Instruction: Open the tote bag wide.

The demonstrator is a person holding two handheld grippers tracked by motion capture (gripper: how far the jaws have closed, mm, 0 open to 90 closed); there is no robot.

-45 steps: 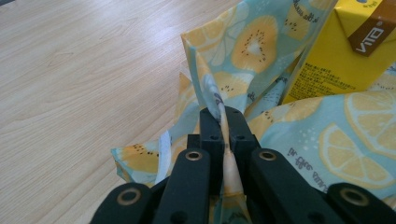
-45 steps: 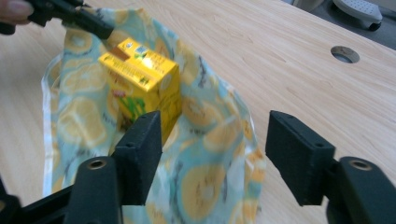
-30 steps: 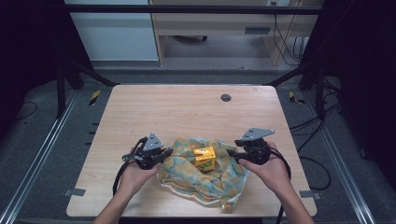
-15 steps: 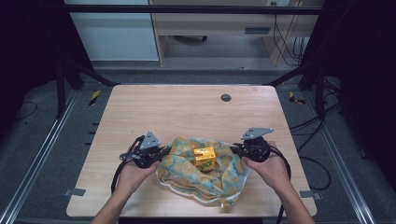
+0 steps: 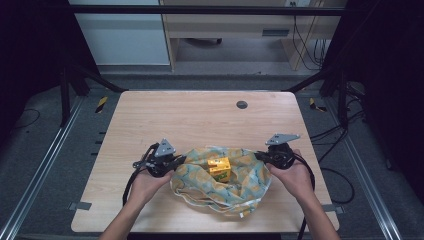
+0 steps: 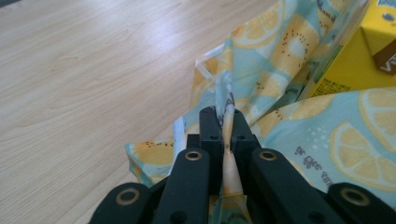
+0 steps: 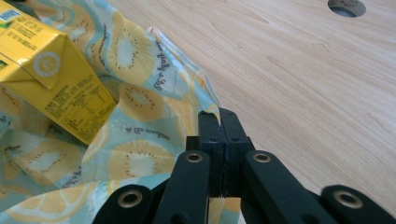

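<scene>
1. High view — a lemon-print cloth [image 5: 225,182] lies bunched at the 6 o'clock side of the table [image 5: 200,120], with a yellow drink carton [image 5: 220,168] on it. The left gripper [image 5: 172,162] sits at the cloth's 9 o'clock edge, the right gripper [image 5: 264,157] at its 3 o'clock edge.
2. Left gripper view — its fingers [image 6: 211,128] pinch a fold of cloth [image 6: 280,98]; the carton [image 6: 359,51] is at 1 o'clock.
3. Right gripper view — its fingers [image 7: 231,130] have just been closing and now grip the cloth's [image 7: 135,107] edge; the carton [image 7: 51,74] sits at 10 o'clock.

A bare wooden table [image 5: 190,125] has a round dark grommet [image 5: 242,104] near its far edge.
</scene>
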